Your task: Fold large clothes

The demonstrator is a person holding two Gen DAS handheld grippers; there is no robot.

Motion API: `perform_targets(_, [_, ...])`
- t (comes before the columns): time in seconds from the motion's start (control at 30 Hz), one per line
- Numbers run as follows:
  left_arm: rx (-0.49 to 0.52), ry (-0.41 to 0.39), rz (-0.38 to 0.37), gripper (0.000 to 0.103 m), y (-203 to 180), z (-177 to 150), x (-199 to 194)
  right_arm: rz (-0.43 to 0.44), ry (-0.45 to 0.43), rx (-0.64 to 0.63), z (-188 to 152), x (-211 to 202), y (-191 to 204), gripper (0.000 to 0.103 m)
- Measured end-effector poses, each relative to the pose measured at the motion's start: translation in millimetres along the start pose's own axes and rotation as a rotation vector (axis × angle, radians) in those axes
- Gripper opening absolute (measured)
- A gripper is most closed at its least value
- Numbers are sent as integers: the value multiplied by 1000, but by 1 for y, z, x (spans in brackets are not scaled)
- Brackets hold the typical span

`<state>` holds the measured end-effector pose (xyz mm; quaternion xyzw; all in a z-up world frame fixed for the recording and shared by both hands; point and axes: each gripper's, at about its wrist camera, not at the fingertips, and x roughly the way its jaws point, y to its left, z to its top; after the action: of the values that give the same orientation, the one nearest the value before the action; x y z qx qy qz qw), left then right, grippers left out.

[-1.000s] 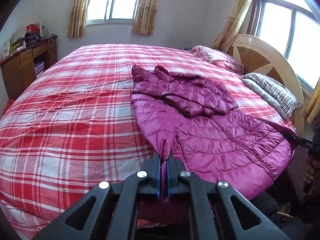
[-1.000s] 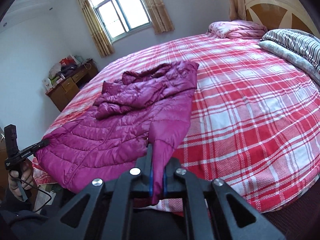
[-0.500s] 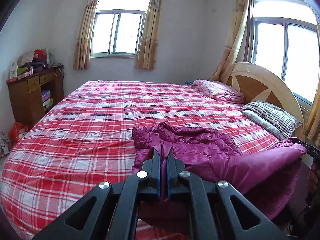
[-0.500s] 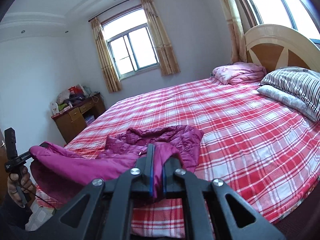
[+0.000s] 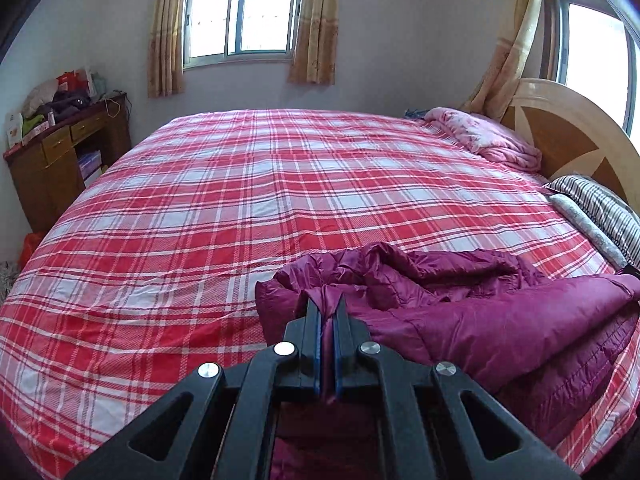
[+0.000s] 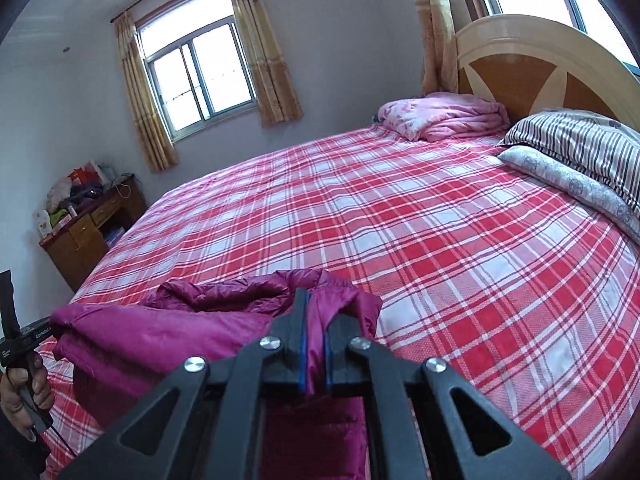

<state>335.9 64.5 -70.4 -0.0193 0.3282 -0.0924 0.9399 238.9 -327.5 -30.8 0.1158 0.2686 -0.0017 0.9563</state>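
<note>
Since a second ago the hem has risen off the plaid bed (image 5: 224, 208), the left gripper (image 5: 327, 308) and right gripper (image 6: 314, 304) each pinching the magenta down jacket (image 5: 480, 320), probably mid-fold toward its collar.

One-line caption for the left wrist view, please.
Left gripper clamps the hem of a magenta puffer jacket, lifted over the red plaid bed.

Bare bedspread (image 5: 248, 200) beyond jacket (image 5: 480, 320)
</note>
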Motion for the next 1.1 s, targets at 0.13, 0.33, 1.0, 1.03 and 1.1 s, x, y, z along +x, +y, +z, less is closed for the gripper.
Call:
perform_targets(0.13, [9, 42, 35, 4, -3, 6, 41, -37, 42, -11, 10, 39, 1, 7])
perform_targets(0.33, [-29, 110, 20, 9, 2, 9, 73, -102, 124, -45, 5, 90, -2, 7])
perform_targets(1.0, [-56, -223, 276, 93, -10, 28, -5, -152, 156, -43, 9, 128, 12, 29])
perform_targets(1.03, [-36, -216, 270, 93, -17, 25, 0, -145, 152, -32, 11, 126, 11, 34])
perform_targets(1.1, [6, -198, 272, 93, -31, 20, 12, -132, 130, -9, 15, 121, 9, 73])
